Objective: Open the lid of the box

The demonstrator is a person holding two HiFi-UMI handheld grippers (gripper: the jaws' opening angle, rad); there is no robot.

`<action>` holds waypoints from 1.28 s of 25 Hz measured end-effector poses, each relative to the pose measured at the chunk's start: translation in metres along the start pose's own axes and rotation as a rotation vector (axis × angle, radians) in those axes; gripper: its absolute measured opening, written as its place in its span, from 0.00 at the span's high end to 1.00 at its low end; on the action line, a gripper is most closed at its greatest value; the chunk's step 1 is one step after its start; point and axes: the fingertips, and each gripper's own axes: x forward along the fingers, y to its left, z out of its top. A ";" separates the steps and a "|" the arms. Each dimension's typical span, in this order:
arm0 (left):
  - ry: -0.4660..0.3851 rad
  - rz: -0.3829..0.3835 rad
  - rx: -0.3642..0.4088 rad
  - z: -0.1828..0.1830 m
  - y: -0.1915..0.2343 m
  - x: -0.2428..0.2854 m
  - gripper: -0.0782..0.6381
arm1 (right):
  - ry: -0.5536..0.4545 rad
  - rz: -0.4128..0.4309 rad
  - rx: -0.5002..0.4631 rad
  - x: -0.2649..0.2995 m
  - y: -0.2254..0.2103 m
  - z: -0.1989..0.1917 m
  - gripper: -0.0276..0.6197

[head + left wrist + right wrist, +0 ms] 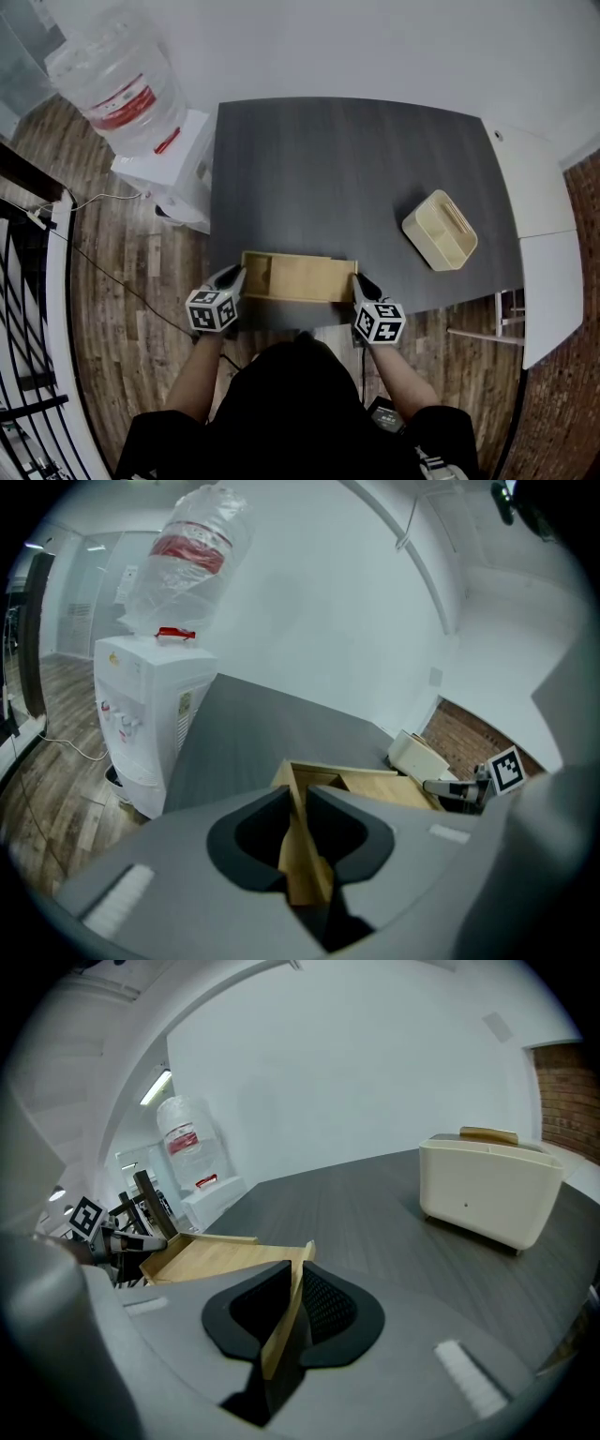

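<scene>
A white water dispenser (164, 173) stands on the floor left of the dark grey counter (347, 159). The left gripper (298, 810) has its jaws clamped on a thin wooden wall at the left end of the long, shallow light wooden box (257, 277). The box lies at the counter's near edge, its long axis running left to right between the hands. A short stretch of interior shows at the left; the flat wooden sliding lid (314, 278) covers the rest. The right gripper (292, 1302) is pinched on a thin wooden edge at the right end; lid or wall, I cannot tell. The lid probably slides along that axis, so the right hand would pull while the left anchors. A cream plastic container (441, 230) sits well apart, further right.
</scene>
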 end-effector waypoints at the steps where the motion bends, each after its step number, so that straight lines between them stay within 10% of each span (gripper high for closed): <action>1: 0.005 0.000 -0.003 0.000 0.000 0.000 0.81 | 0.000 -0.005 0.002 0.000 -0.001 0.000 0.90; 32: 0.048 0.012 -0.037 -0.001 0.005 0.005 0.81 | -0.012 -0.125 0.037 -0.016 -0.049 0.001 0.91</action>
